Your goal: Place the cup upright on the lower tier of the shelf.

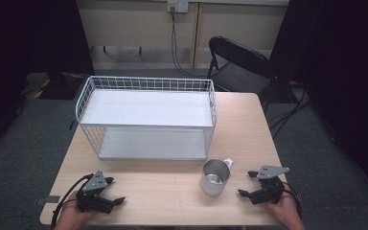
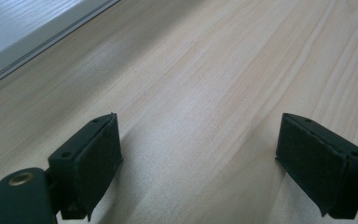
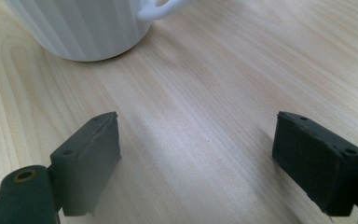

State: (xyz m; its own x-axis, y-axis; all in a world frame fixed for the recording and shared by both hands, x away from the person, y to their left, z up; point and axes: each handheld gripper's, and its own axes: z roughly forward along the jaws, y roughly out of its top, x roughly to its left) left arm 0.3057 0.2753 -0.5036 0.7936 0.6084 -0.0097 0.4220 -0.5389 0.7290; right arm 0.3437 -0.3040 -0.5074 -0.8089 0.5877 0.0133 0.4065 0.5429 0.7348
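A metal mug with a handle stands upright on the wooden table, in front of the right end of a white wire rack. My right gripper rests on the table just right of the mug, open, nothing between its jaws. In the right gripper view the mug sits ahead to the left of that gripper, apart from it. My left gripper lies at the table's front left, open and empty. In the left gripper view it faces bare wood, with the rack's base at the upper left.
The rack has two tiers with white shelves and takes up the table's middle and back. A black folding chair stands beyond the table's far right corner. Bare wood lies between the two grippers along the front edge.
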